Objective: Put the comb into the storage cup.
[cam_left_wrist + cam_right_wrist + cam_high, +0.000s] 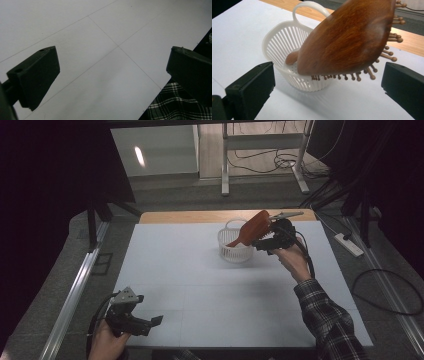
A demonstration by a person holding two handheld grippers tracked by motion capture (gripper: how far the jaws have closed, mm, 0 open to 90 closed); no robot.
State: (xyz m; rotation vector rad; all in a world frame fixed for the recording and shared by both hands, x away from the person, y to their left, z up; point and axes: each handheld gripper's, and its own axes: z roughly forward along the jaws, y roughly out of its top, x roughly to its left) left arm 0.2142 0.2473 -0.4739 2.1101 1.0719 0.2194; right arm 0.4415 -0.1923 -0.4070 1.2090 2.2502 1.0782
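A brown wooden hairbrush [251, 227] [347, 37] stands tilted in a white slatted basket [234, 252] [277, 37]. Its handle end rests inside the basket and its bristled head leans out over the rim. My right gripper [264, 241] [329, 85] is just right of the basket. Its jaws stand wide on either side of the brush head, and the pads do not touch it. My left gripper [154, 322] [112, 72] hovers at the table's front left corner, open with nothing between its jaws.
The white table top [200, 285] has a wooden strip [190, 216] along its far edge. A plaid sleeve [330, 320] lies over the front right. On the floor beyond are desk legs [225, 160], cables and a power strip [350, 245].
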